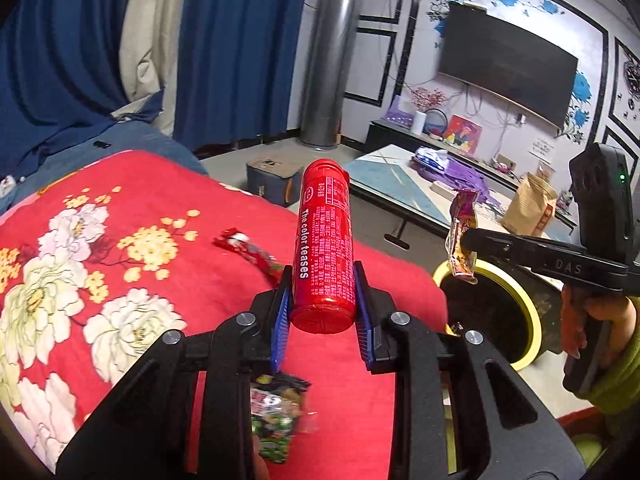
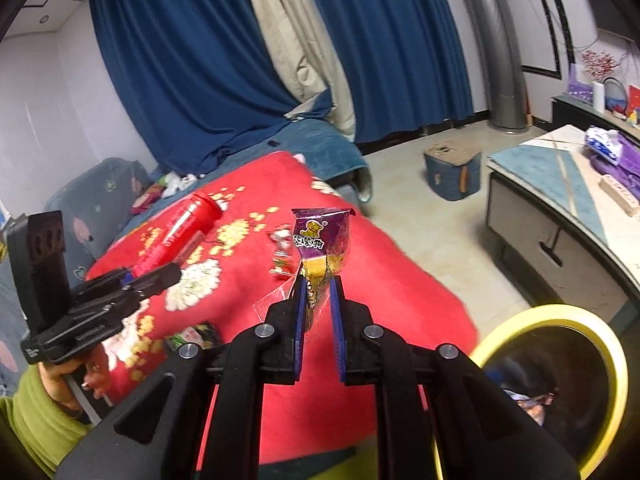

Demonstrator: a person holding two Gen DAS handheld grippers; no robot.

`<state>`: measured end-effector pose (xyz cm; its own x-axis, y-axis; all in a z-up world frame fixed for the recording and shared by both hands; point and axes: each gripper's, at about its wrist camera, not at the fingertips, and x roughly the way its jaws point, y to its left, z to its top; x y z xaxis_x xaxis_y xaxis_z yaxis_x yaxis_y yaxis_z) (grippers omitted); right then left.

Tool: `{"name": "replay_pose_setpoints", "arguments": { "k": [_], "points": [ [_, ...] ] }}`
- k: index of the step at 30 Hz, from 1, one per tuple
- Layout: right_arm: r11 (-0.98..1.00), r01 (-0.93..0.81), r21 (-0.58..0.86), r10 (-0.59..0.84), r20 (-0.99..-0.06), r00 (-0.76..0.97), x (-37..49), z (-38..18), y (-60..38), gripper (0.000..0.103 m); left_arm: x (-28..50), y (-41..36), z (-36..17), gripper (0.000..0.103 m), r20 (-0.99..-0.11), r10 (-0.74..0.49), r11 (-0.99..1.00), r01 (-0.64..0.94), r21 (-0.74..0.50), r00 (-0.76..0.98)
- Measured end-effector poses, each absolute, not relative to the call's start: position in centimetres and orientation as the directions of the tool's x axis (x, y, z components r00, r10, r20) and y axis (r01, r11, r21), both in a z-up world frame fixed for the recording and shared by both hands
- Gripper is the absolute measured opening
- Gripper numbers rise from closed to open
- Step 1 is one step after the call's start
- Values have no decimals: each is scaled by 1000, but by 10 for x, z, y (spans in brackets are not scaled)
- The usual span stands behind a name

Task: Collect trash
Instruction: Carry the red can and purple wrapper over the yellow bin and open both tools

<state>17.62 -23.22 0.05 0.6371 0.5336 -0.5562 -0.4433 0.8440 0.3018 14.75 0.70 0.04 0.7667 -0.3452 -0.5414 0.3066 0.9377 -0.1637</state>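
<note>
My left gripper is shut on a red plastic bottle, held above the red floral blanket; it also shows in the right wrist view. My right gripper is shut on a purple and gold snack wrapper, seen in the left wrist view hanging over the rim of the yellow-rimmed trash bin. A red candy wrapper and a green-black snack packet lie on the blanket.
The bin stands on the floor beside the bed and holds some trash. A low table with purple items and a paper bag is to the right. A blue stool box sits on the floor.
</note>
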Motion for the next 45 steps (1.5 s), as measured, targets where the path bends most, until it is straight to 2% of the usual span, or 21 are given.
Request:
{"name": "replay_pose_setpoints", "arguments": {
  "k": [17, 45],
  "points": [
    [919, -308, 246, 395, -567, 723, 164, -12, -302, 12, 135, -57, -4, 21, -547, -425, 896, 422, -140, 721],
    [957, -105, 270, 253, -600, 759, 149, -36, -395, 12, 131, -158, -29, 21, -617, -529, 790, 603, -107, 583]
  ]
}}
